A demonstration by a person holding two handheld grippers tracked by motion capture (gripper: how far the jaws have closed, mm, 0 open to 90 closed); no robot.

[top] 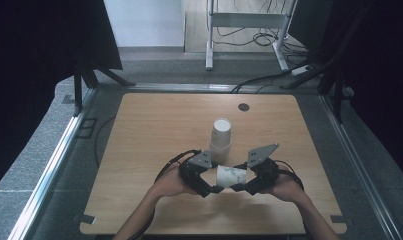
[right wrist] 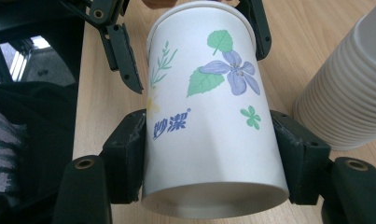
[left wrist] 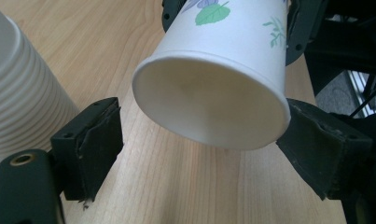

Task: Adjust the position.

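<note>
A white paper cup (top: 231,175) printed with flowers and leaves lies on its side just above the wooden table (top: 154,130), between both grippers. My right gripper (right wrist: 213,154) is shut on the cup (right wrist: 209,116) near its base, one pad on each side. My left gripper (left wrist: 206,144) faces the cup's open mouth (left wrist: 213,93). Its jaws stand on either side of the rim, and the left pad (left wrist: 97,140) is clear of it. A stack of plain white cups (top: 221,135) stands upright just behind the grippers.
A small dark round disc (top: 244,107) sits near the table's far edge. Beyond the table are a white metal frame (top: 246,20) and cables (top: 259,80) on the floor. Black curtains hang on both sides.
</note>
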